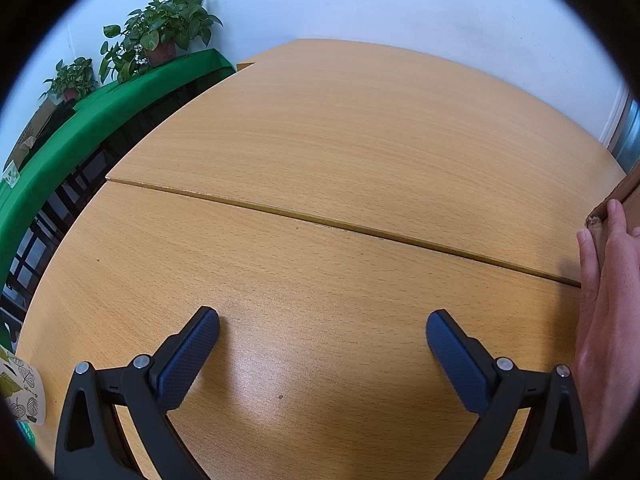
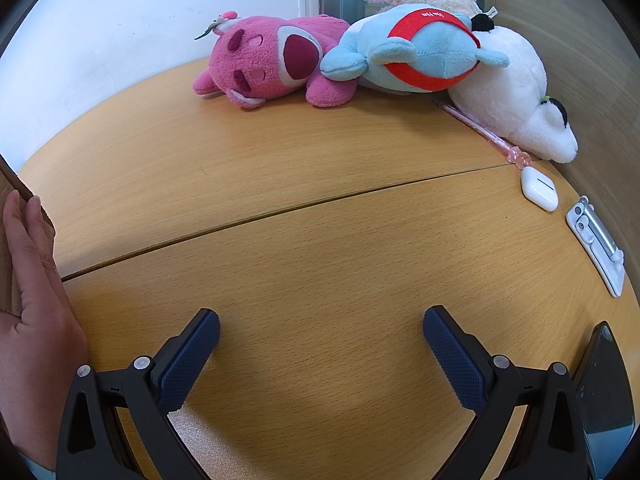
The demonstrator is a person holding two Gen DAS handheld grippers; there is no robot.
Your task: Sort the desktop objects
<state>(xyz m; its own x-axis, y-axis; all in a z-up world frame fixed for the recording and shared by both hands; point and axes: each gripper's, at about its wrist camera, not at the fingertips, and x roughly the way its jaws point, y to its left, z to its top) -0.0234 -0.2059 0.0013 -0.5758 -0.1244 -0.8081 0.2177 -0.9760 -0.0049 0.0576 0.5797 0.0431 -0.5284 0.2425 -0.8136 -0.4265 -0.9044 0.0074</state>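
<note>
Left gripper point(image 1: 323, 322) has its jaws spread wide with nothing between them. Right gripper point(image 2: 321, 322) has its jaws equally wide and empty. A bare hand point(image 1: 608, 304) lies flat, fingers extended, in the space between the two sets of jaws.

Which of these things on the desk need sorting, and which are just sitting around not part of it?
To sort: pink plush, blue plush, white plush, pink pen, earbud case, white holder, dark phone.

Just around: potted plants, green cloth, paper cup, cardboard box.
</note>
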